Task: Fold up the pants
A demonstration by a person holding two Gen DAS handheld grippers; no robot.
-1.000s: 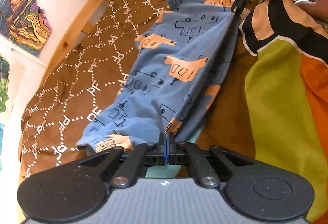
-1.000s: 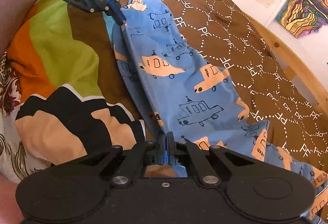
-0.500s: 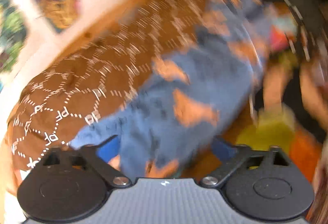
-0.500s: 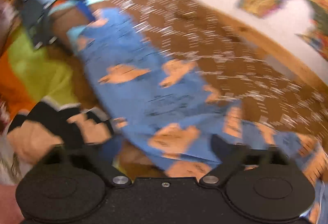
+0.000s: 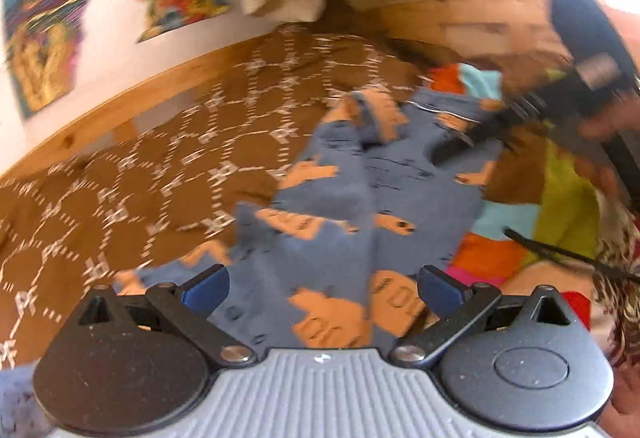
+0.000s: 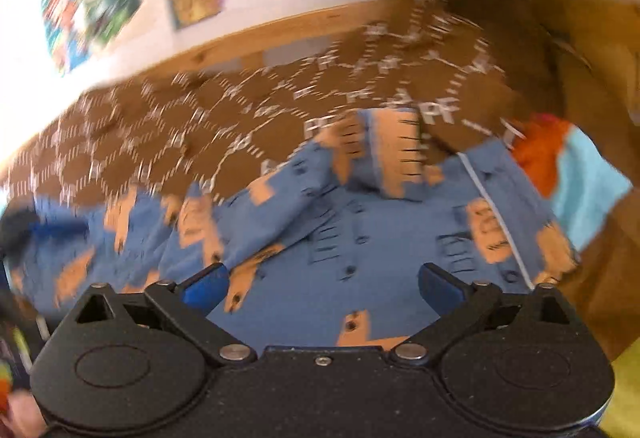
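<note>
Lying between spread tongs (image 5: 322,288): pants (image 5: 360,205)

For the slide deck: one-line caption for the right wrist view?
Right gripper open above blue truck-print pants lying rumpled on brown patterned bedspread.

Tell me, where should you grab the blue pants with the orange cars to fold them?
Probably the waistband end of the blue pants, by the white drawstring. It lies flat and spread just ahead of the open right gripper, so come straight forward and pinch that edge.
</note>
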